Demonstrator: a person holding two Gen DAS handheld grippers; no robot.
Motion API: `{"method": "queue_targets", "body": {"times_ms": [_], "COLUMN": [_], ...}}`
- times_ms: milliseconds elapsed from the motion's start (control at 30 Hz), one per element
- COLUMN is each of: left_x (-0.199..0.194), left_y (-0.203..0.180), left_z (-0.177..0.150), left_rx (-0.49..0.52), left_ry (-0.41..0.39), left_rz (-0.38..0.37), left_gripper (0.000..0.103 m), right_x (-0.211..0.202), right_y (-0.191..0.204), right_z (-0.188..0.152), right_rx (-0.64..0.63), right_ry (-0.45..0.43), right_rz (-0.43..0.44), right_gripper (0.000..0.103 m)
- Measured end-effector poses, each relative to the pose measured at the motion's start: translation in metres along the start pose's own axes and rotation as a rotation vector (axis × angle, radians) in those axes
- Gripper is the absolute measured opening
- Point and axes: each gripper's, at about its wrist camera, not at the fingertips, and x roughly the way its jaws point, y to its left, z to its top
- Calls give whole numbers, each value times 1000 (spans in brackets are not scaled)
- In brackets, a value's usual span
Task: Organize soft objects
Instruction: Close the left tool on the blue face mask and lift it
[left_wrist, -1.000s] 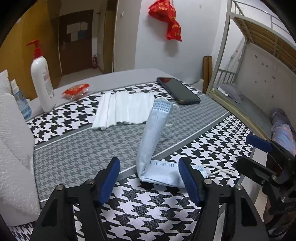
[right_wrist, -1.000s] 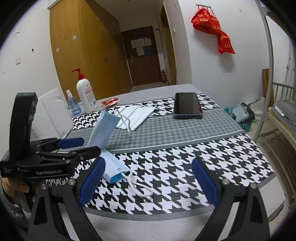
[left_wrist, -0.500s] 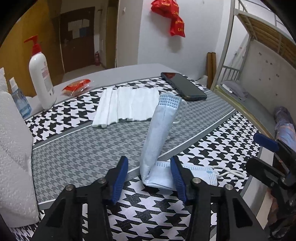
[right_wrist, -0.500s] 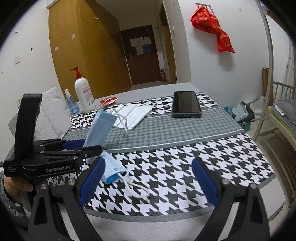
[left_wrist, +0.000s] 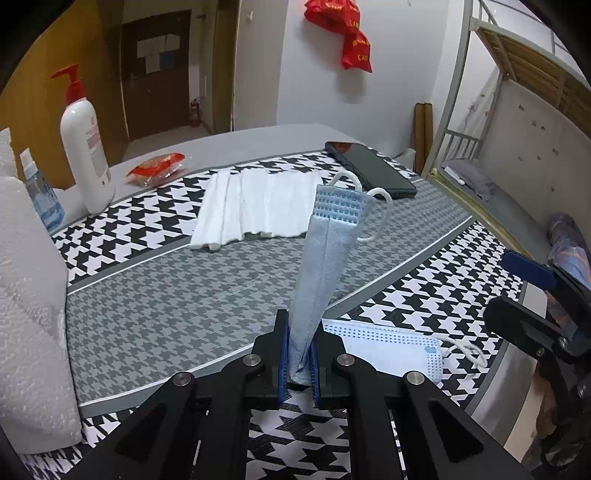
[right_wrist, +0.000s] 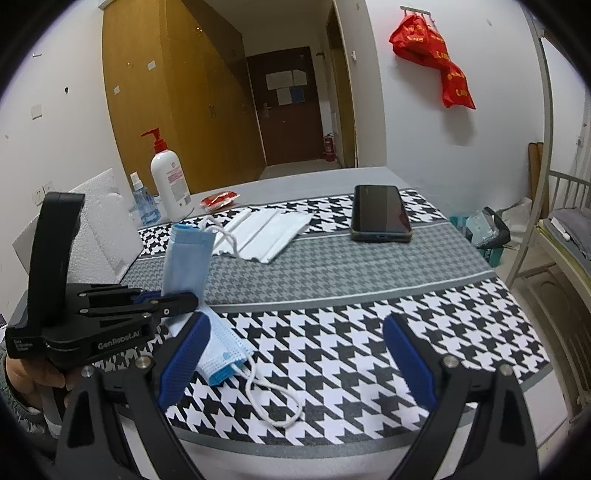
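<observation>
Here, at nine o'clock in the left wrist view, white foam (left_wrist: 26, 295) leans at the table's edge, with a small spray bottle (left_wrist: 40, 195) and a pump bottle (left_wrist: 85, 147) at ten o'clock behind it. A red packet (left_wrist: 157, 168) lies at eleven o'clock, and a stack of white masks (left_wrist: 258, 206) lies flat at twelve o'clock on the houndstooth cloth (left_wrist: 147, 295). In the middle, the left gripper (left_wrist: 297, 363) is clenched on the fold of a blue mask (left_wrist: 325, 258); its jaws have just been closing, and the pads now press the fabric from both sides. One half of that mask stands up, tilted away, its ear loops hanging near the top; the other half lies flat on the cloth toward four o'clock, its loop trailing. A dark phone (left_wrist: 369, 171) lies at one o'clock. At three o'clock the right gripper (right_wrist: 295, 354) hovers with its jaws spread wide and nothing between them; in its own view the mask's flat half lies just beside its left pad, at seven o'clock. A hand (right_wrist: 22, 373) holds the left gripper's handle.
</observation>
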Motion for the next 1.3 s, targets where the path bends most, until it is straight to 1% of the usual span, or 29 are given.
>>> {"method": "queue_targets", "body": {"times_ms": [267,433,733,933,1067,1300], "left_x": [-15,-26,-42,-49,-53,-56], "left_y": [12,21,31,36,39,41], "left_z": [-4,-6,-13,-17,-16,-18], "left_rx": [-27,-50,-67,-71,-76,-90], "left_ry": [-20,-39,-71,-91,-100,-106], "left_rz": [23,54,102,149,166,179], "left_gripper": [10,10,10,10,10,10], "right_x": [4,12,24,39,46,61], "right_y": [13,21,37,42,48,53], "right_z": [11,19,36,46,53,62], "right_rx": [-36,-50,-106,-120,-143,-153], "right_ry": [2,17,17,39,42,87], "right_rz": [13,25,51,67,65,69], "right_gripper": [96,96,96,96,96,96]}}
